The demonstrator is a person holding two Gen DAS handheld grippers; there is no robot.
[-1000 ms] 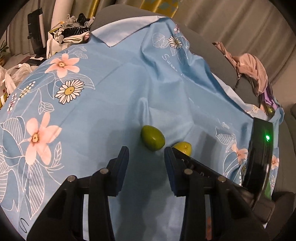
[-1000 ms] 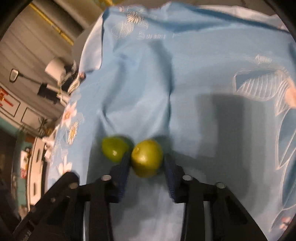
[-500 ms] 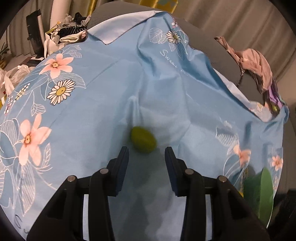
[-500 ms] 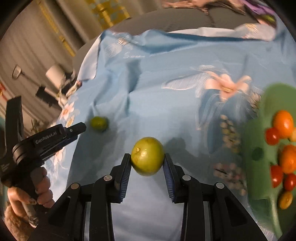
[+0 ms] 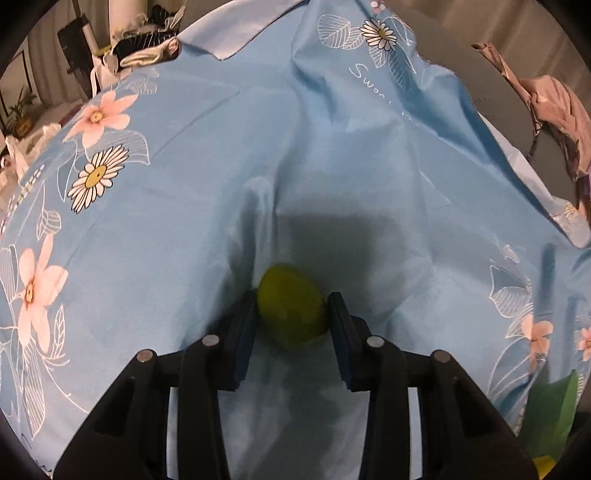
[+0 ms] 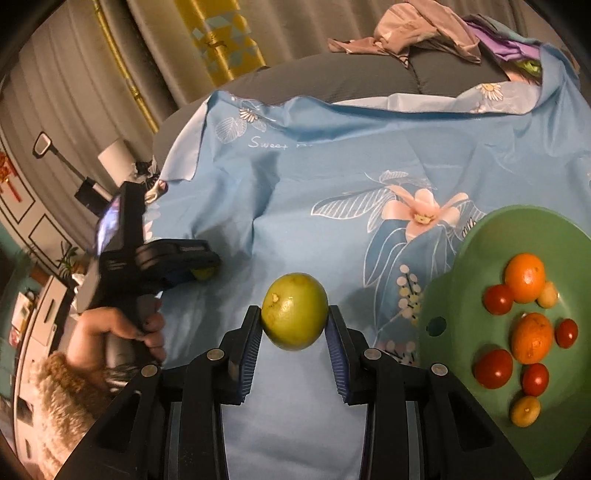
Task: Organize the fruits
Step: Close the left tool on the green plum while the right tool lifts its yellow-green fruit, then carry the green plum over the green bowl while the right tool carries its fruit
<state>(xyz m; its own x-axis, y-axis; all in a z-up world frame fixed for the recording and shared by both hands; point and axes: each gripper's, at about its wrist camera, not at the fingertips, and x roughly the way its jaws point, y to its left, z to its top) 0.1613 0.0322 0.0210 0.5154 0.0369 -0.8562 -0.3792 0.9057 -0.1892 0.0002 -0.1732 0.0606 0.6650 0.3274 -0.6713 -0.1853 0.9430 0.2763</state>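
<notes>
A green fruit lies on the blue floral cloth. My left gripper is down around it, its jaws closing, with both blue pads against the fruit's sides. In the right wrist view the same left gripper points down at the cloth from a person's hand. My right gripper is shut on a second, rounder green fruit, held clear above the cloth. To its right lies a green plate with oranges, red tomatoes and small yellow fruits.
The cloth is creased and covers a grey cushioned surface. Crumpled clothes lie at its far edge. Room clutter shows beyond the cloth's far left corner. The plate's edge shows at the lower right of the left wrist view.
My left gripper came down and forward until the green fruit sat between its pads. My right gripper lifted the other fruit off the cloth and swung right toward the green plate.
</notes>
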